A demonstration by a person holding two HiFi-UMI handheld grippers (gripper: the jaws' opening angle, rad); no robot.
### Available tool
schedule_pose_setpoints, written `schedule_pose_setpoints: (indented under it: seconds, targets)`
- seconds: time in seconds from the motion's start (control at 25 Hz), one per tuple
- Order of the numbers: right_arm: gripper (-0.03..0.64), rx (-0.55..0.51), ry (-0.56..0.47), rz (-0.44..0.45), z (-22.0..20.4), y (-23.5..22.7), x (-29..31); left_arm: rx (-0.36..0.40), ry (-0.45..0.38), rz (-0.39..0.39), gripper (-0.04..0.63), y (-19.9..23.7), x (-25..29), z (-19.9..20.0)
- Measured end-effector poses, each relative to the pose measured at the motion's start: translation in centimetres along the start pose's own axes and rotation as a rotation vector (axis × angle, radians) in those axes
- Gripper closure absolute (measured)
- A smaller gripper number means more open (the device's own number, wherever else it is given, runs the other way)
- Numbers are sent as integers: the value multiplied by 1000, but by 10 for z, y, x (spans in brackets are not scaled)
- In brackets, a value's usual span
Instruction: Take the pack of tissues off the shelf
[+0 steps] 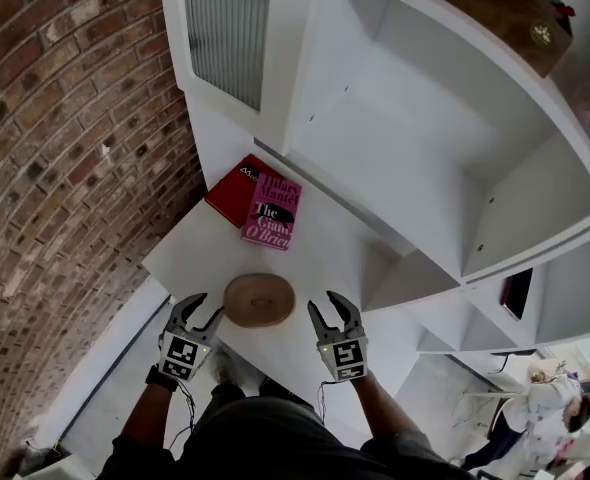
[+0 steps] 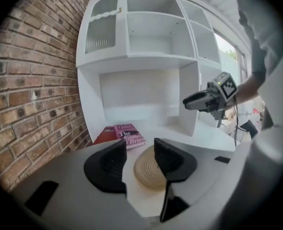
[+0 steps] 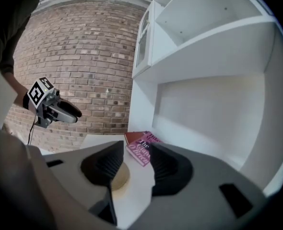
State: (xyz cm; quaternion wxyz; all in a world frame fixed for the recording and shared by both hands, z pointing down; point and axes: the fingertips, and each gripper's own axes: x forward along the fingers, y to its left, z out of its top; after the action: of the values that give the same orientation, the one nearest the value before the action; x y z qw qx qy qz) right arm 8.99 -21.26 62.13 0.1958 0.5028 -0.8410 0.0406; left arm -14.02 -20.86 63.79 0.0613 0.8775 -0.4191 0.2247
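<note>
Brick wall (image 1: 55, 148) closed the left side. At the white counter's (image 1: 180, 253) front edge, the left gripper (image 1: 197, 313), a round woven mat (image 1: 259, 300) and the right gripper (image 1: 335, 313) sat in a row. Both grippers' jaws were apart and empty, with bare counter ahead. Only the head view showed a brown wooden item (image 1: 495, 8) on an upper shelf. No view revealed where the tissue pack lay.

White shelf (image 1: 375, 168), red-brown brick wall (image 1: 65, 118). Pink book (image 1: 272, 213) over red book (image 1: 227, 193). Tan coiled mat (image 1: 259, 300). My left gripper (image 1: 204, 310) and right gripper (image 1: 325, 306) are black.

A round mat (image 1: 259, 300) lies on the white counter (image 1: 200, 253). Just behind the mat, a pink book (image 1: 272, 213) lies partly over a red book (image 1: 231, 190). Brick wall (image 1: 65, 148) stands left of the mat. High above it sits a brown thing (image 1: 495, 8), perhaps a box.
</note>
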Motion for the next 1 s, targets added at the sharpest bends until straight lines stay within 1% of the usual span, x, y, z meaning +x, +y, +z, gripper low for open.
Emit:
schedule_pose_setpoints:
  seconds: [0.16, 0.24, 0.28, 0.36, 0.48, 0.6, 0.72, 1.0]
  targets:
    - [532, -24, -58, -59, 37, -11, -17, 17, -87, 13, 482, 4, -13, 37]
    - [583, -30, -86, -82, 52, -15, -24, 16, -123, 27, 536, 6, -19, 51]
    - [595, -26, -99, -89, 58, -17, -27, 17, -139, 34, 563, 8, -22, 57]
    - [614, -17, -123, -99, 68, -20, -32, 20, -168, 47, 592, 10, -27, 68]
    - [615, -11, -152, -103, 80, -20, -39, 28, -204, 57, 594, 10, -33, 79]
    - [615, 5, -171, -107, 89, -20, -45, 38, -223, 57, 594, 9, -39, 88]
    - [617, 20, -183, -111, 96, -22, -48, 32, -248, 61, 594, 10, -42, 94]
    - [617, 6, -183, -99, 97, -18, -47, 45, -243, 55, 594, 11, -40, 98]
